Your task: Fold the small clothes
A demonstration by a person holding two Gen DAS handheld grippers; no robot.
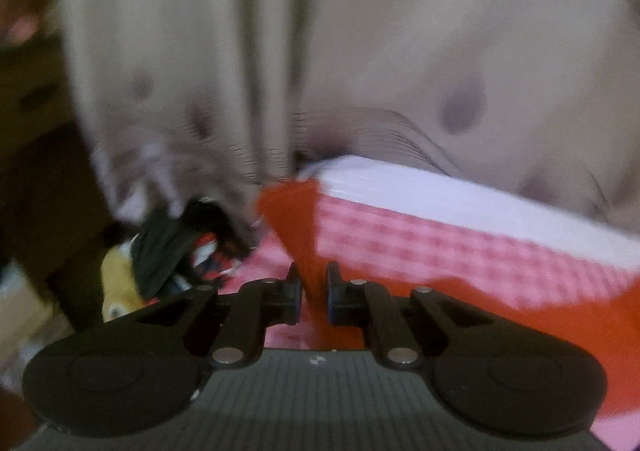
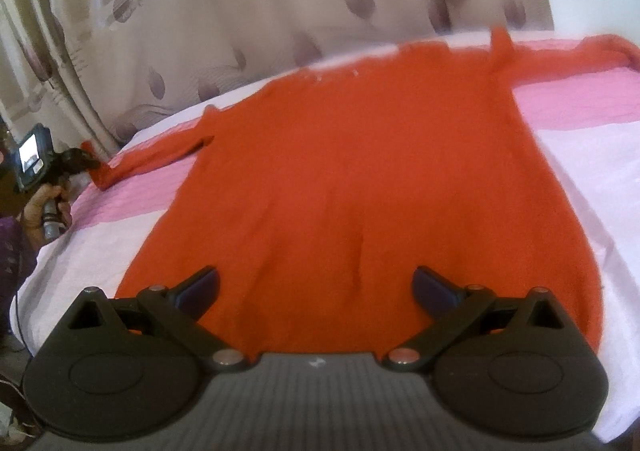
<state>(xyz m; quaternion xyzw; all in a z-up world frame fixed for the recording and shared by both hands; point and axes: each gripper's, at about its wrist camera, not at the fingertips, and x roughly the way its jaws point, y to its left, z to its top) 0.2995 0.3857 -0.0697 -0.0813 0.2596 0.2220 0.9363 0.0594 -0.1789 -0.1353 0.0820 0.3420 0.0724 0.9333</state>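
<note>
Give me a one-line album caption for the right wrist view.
Open right gripper poised over the hem of a red top spread flat on a pink and white bed, curtain behind.

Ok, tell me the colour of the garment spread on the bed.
Orange-red garment, plain with no pattern; the right wrist view shows it best.

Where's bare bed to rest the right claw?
Bare sheet lies right of the red garment, below its right sleeve. Another strip lies left, below the left sleeve. The left claw crowds that cuff.
</note>
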